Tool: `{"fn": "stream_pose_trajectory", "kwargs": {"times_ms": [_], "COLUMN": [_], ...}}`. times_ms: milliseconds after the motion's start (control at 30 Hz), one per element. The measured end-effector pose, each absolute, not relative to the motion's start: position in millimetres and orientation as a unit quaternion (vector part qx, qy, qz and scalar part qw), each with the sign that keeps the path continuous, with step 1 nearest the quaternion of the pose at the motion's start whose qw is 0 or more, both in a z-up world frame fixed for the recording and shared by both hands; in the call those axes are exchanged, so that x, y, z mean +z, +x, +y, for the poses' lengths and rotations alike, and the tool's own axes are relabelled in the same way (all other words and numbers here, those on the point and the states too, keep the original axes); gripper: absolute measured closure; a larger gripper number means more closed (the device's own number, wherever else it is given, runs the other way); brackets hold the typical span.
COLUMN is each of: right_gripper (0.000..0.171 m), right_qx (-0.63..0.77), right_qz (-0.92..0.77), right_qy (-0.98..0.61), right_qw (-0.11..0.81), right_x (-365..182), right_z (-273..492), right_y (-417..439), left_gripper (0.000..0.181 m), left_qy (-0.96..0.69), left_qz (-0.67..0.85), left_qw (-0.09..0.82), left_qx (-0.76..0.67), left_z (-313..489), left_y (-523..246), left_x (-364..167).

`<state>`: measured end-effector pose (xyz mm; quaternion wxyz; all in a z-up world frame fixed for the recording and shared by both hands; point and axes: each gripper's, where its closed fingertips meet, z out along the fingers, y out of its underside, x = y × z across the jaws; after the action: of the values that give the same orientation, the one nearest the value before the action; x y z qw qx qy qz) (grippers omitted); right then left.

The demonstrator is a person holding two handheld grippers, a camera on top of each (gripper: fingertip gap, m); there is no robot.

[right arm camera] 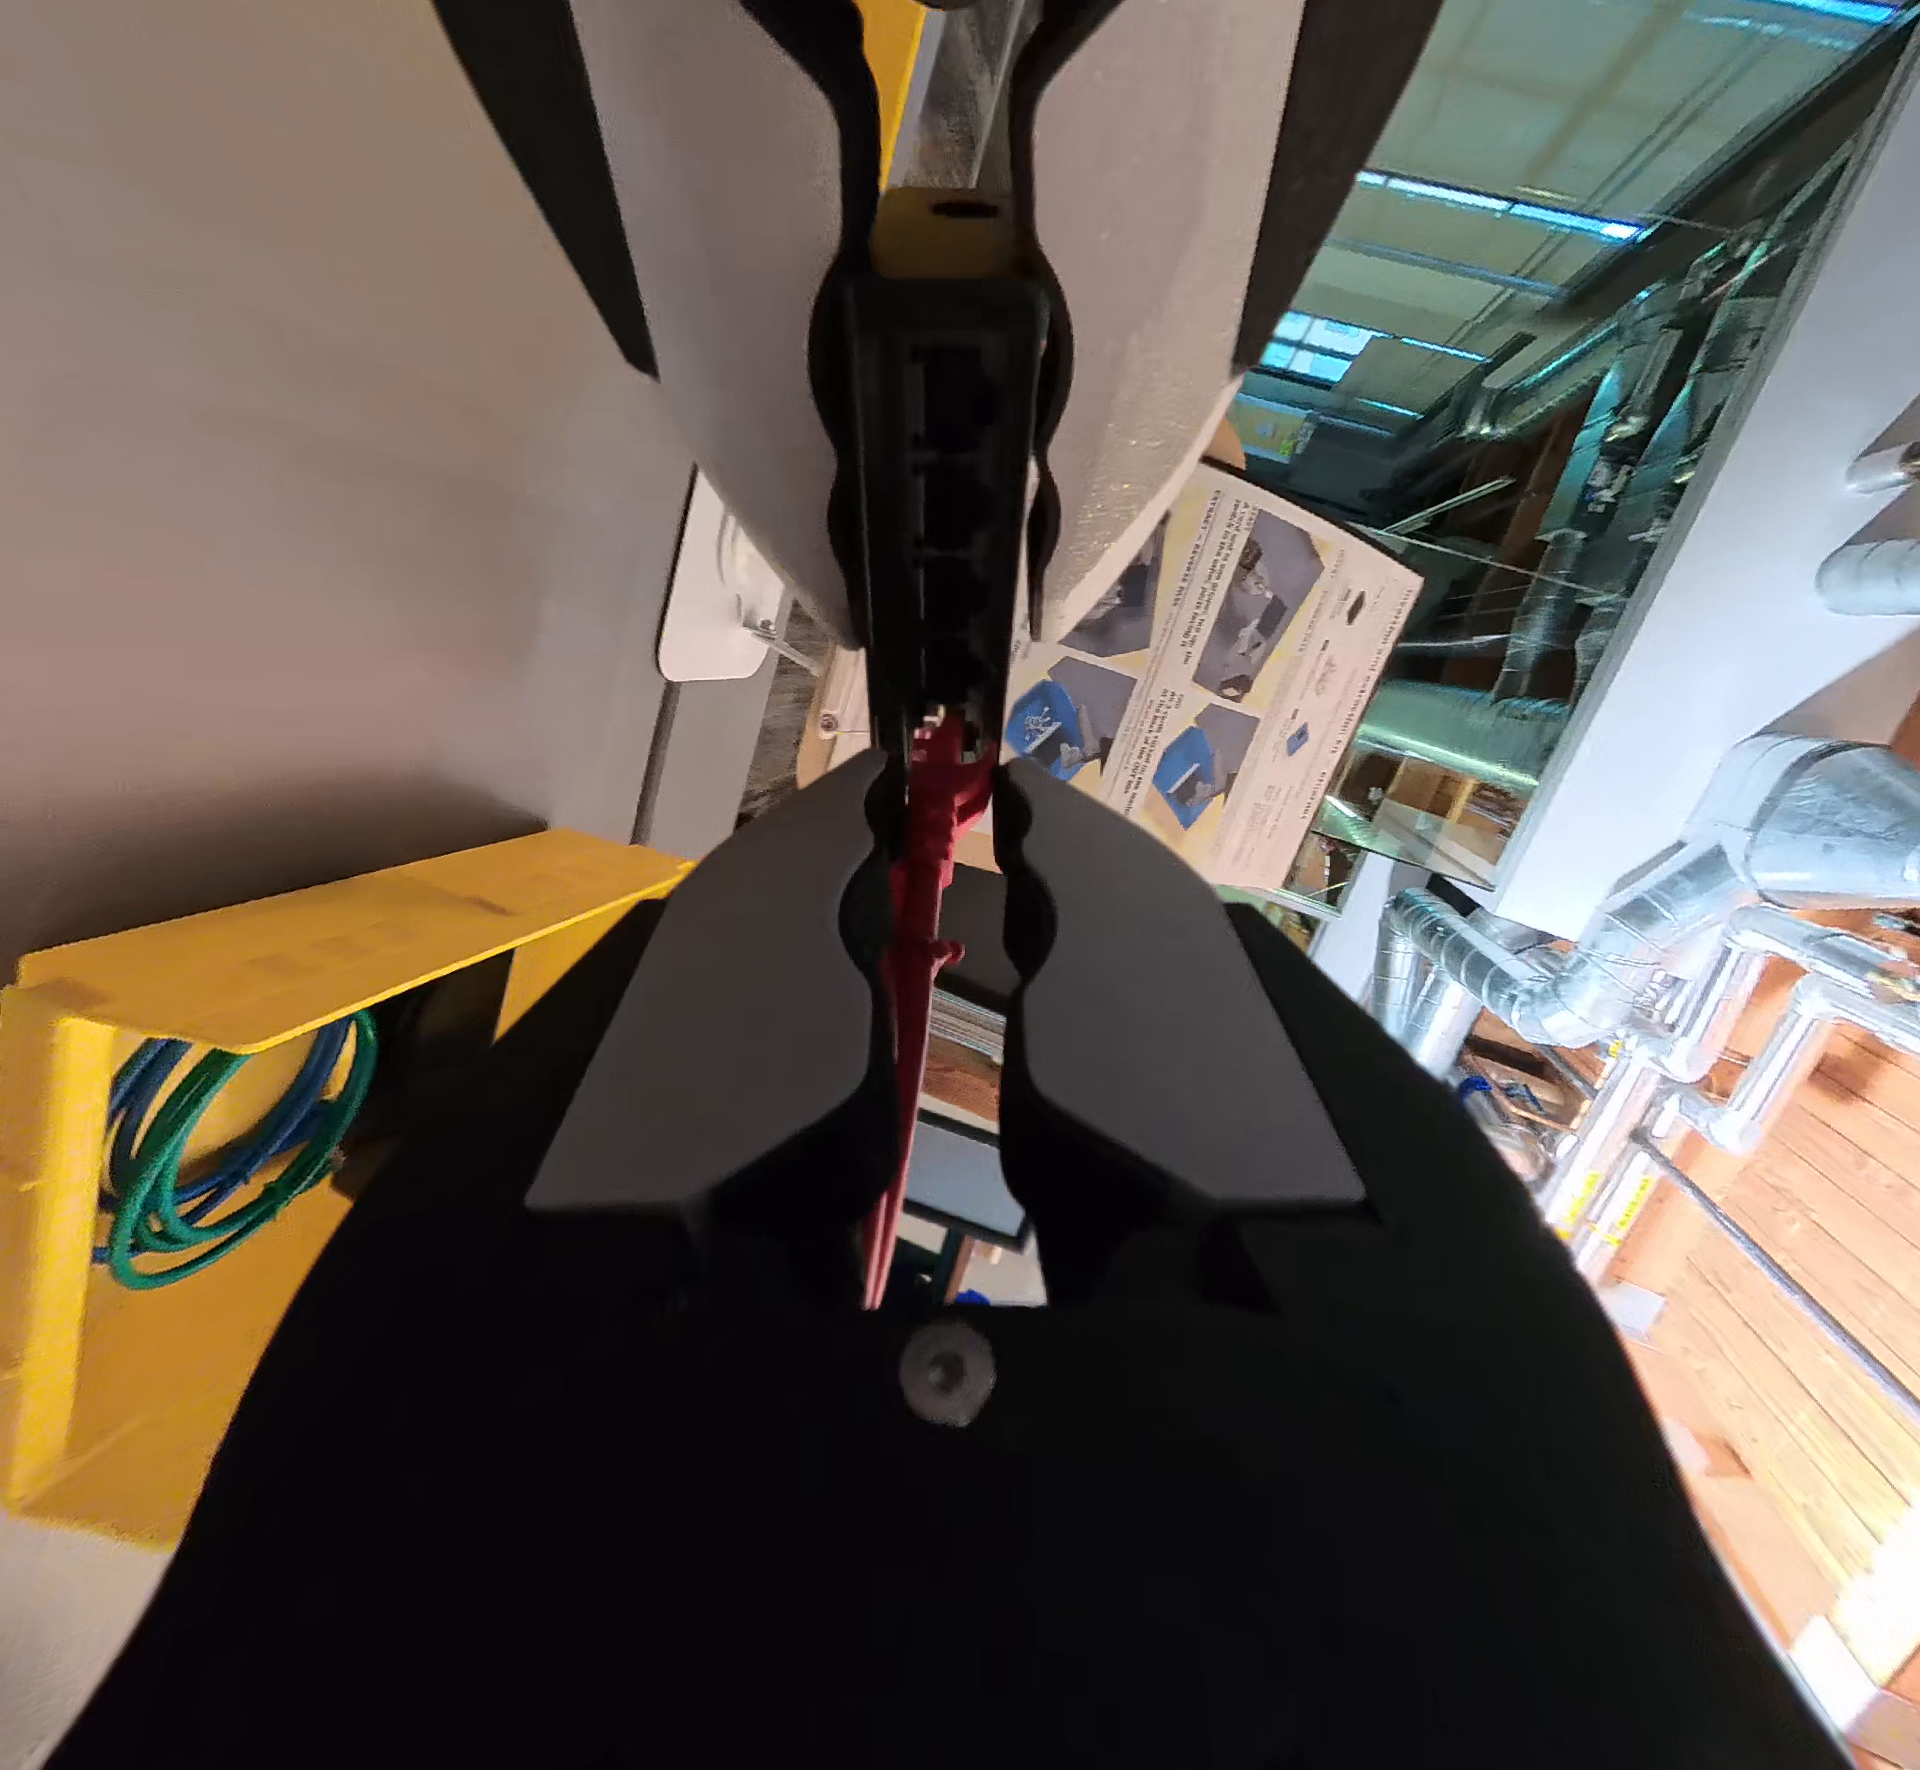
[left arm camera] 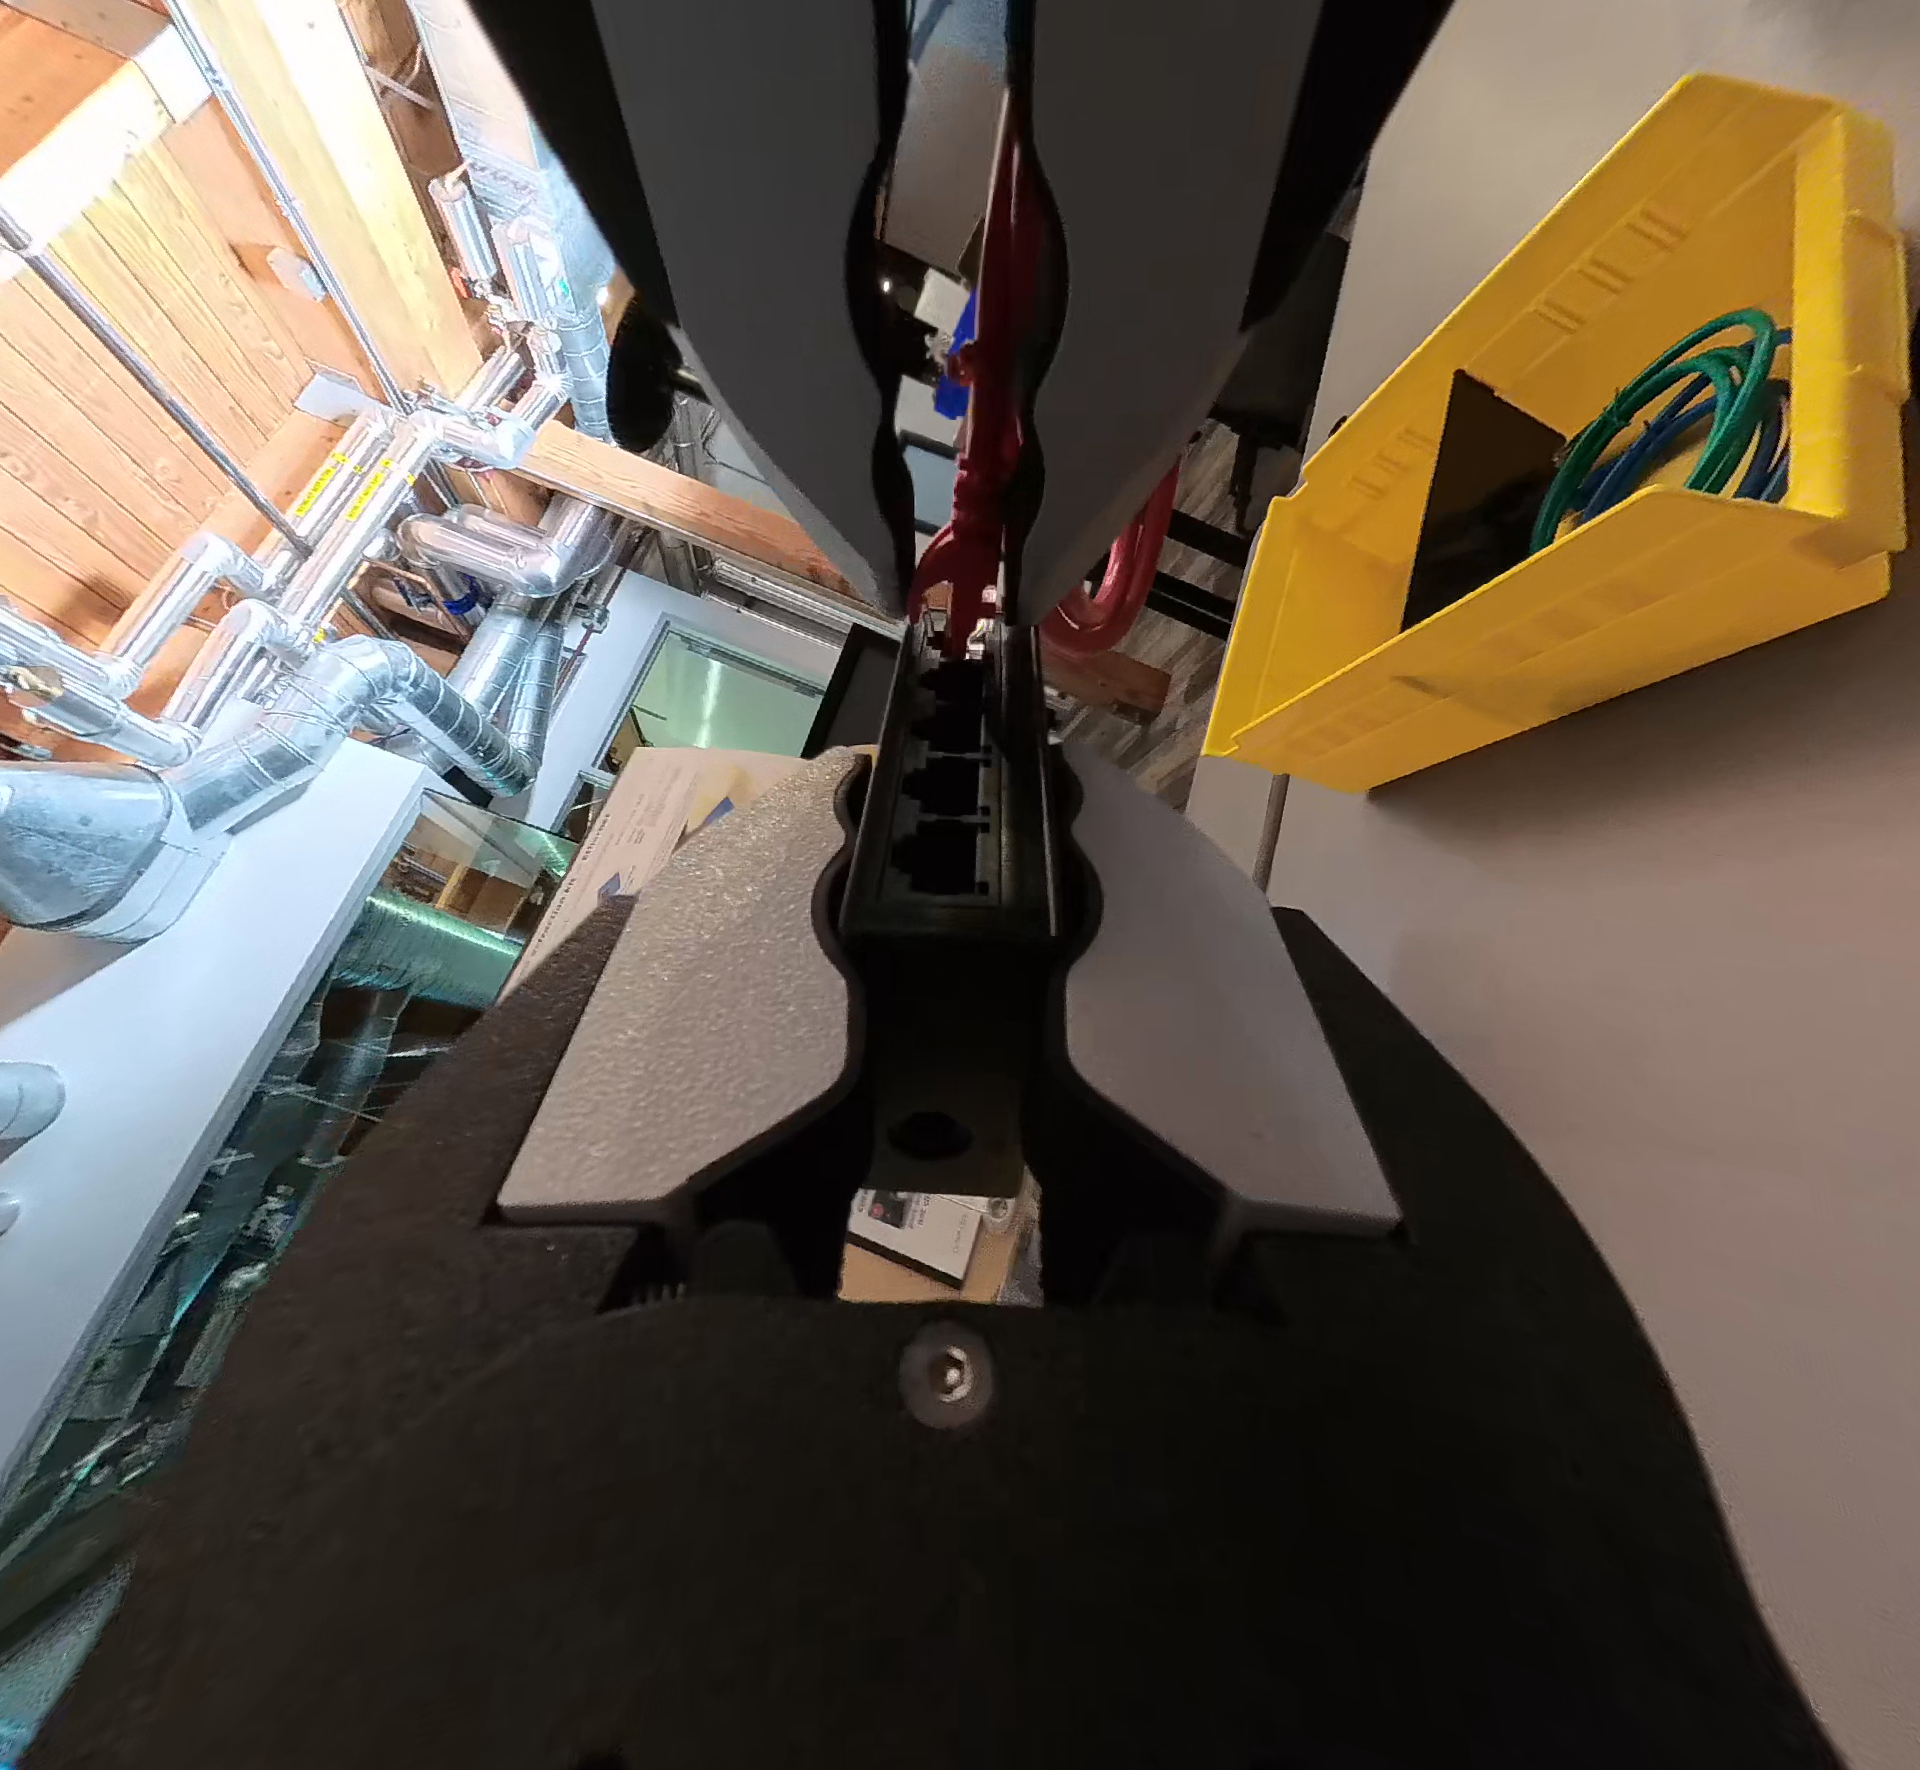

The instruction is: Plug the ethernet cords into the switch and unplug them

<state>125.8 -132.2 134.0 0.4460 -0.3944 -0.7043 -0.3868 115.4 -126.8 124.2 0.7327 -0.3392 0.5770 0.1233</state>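
In the left wrist view my left gripper [left arm camera: 961,785] is shut on a black switch [left arm camera: 945,847], held edge-on with its row of ports facing up the view. My right gripper [left arm camera: 961,614] comes in from the top, shut on a red ethernet cord [left arm camera: 987,432]. In the right wrist view my right gripper [right arm camera: 945,775] holds the red cord [right arm camera: 920,889], and its plug [right arm camera: 940,744] is at the switch's [right arm camera: 935,473] nearest end port. How deep the plug sits I cannot tell. The other ports look empty. The left gripper [right arm camera: 945,640] clamps the switch from above.
A yellow bin [left arm camera: 1558,629] on the grey table [left arm camera: 1558,1097] holds coiled green and blue cords [left arm camera: 1683,401]; it also shows in the right wrist view [right arm camera: 312,910]. The red cord's loop [left arm camera: 1122,577] hangs behind the switch. A printed sheet [right arm camera: 1226,681] stands beyond. My left and right fingertips are right by each other.
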Motion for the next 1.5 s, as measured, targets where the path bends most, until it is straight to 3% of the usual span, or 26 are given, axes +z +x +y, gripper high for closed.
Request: {"fn": "stream_pose_trajectory", "kwargs": {"times_ms": [867, 1500], "right_gripper": [0.155, 0.156], "right_qx": [-0.286, -0.261], "right_qz": [-0.703, -0.725], "right_qy": [-0.420, -0.486], "right_qw": [0.498, 0.413], "right_x": [146.5, 141.7], "right_z": [-150.5, -152.5], "right_y": [112.7, 110.8], "left_gripper": [0.150, 0.150], "left_qy": [-0.309, -0.303], "left_qz": [0.558, 0.571], "left_qw": [0.758, 0.750], "left_qx": [0.135, 0.138], "left_z": [-136.9, -136.8], "left_y": [107.9, 106.5], "left_x": [138.4, 136.3]}}
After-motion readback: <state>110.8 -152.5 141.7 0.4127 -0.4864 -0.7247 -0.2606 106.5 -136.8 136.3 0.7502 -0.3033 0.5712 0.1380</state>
